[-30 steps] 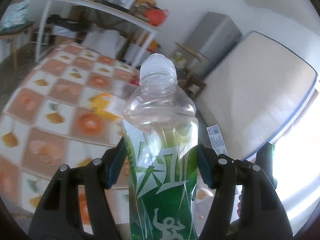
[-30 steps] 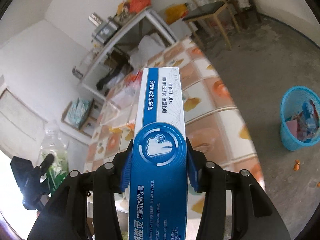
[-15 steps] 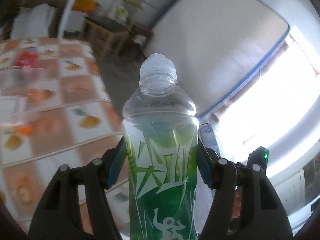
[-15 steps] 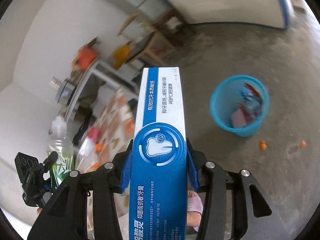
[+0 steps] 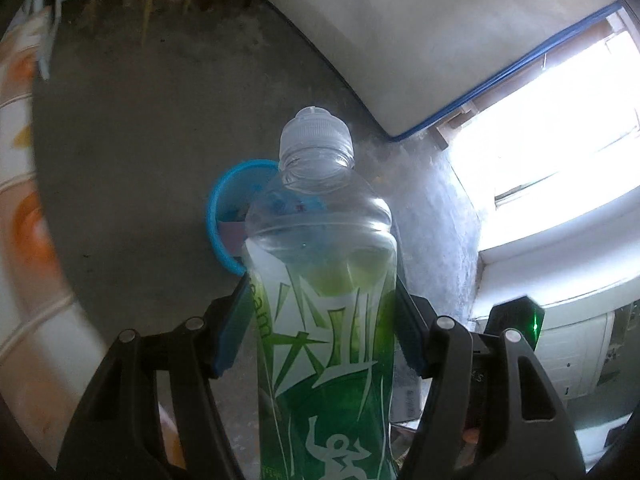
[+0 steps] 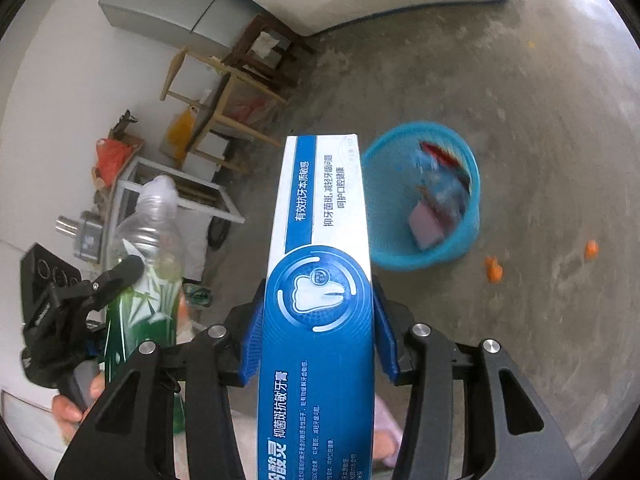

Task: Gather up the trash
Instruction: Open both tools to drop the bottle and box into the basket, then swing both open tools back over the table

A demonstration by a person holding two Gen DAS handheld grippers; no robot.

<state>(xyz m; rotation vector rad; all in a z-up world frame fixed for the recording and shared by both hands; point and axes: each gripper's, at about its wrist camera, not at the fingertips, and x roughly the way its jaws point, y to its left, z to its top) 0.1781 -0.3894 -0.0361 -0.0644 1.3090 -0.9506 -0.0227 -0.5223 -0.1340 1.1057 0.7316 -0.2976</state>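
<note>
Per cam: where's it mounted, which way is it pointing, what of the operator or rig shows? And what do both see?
Left wrist: on the left gripper, looking along its fingers down at the floor; its jaws clamp the green bottle.
Right wrist: on the right gripper, aimed at the floor; jaws clamp the toothpaste box; the person's left hand shows.
Shared: the blue trash basket, the bottle, and the left gripper.

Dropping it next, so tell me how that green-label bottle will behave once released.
The bottle looks mostly empty, so probably light and bouncy. Its round body would likely roll if it misses the blue basket. Thin clear plastic probably dents under the jaws.
</note>
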